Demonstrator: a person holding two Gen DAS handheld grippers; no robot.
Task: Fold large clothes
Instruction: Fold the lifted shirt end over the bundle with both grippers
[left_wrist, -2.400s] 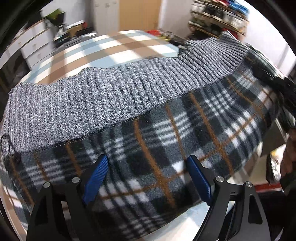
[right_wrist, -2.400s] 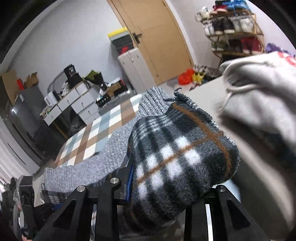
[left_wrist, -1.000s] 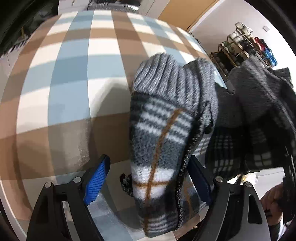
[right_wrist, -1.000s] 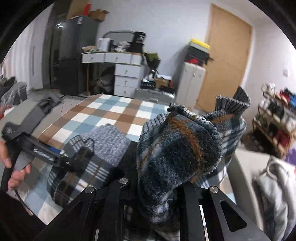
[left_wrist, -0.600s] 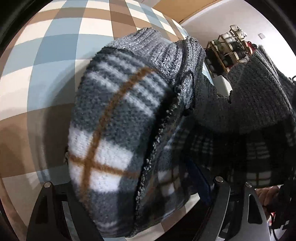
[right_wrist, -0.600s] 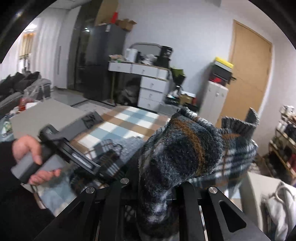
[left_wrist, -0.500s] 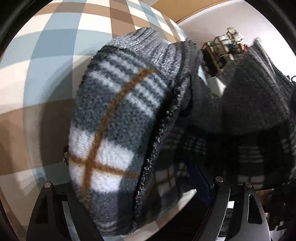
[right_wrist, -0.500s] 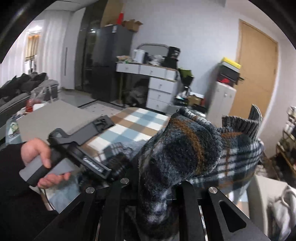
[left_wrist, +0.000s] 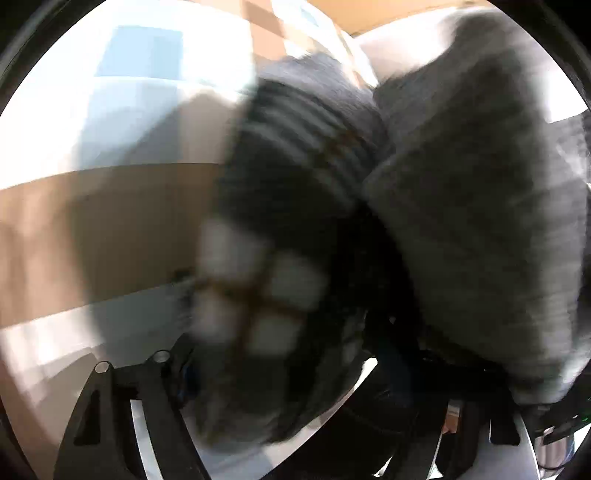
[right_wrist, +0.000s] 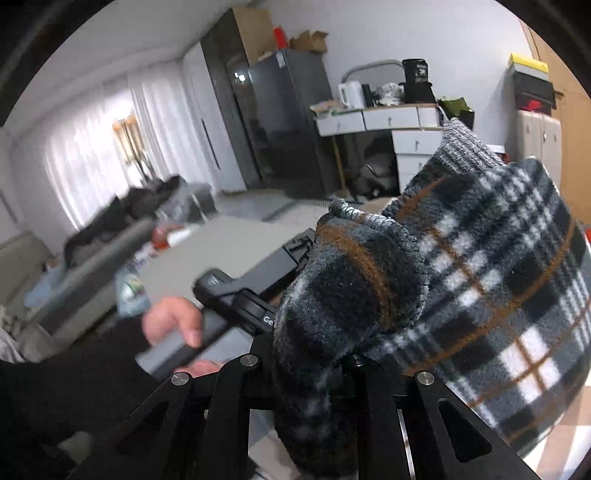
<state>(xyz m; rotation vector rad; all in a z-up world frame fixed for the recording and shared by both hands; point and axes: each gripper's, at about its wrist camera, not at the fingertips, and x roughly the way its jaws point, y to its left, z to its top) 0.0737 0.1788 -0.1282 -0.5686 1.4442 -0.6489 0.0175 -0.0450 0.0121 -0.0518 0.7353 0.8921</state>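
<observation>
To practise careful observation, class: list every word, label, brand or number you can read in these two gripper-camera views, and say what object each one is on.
"Ge": white letters on the left gripper, cut off by the plaid garment.
"38", roughly: on the black container on the white drawer desk; its smaller label text is too small to read.
Left wrist view: too blurred, no text readable.

I'm in a lived-in home, an open living room. A dark fridge (right_wrist: 284, 122) stands by white curtains (right_wrist: 96, 147), a sofa (right_wrist: 92, 254) sits heaped with clothes, and white drawers (right_wrist: 399, 129) carry a kettle (right_wrist: 351, 94) (clutter all round). A wooden door (right_wrist: 569, 110) is behind.
</observation>
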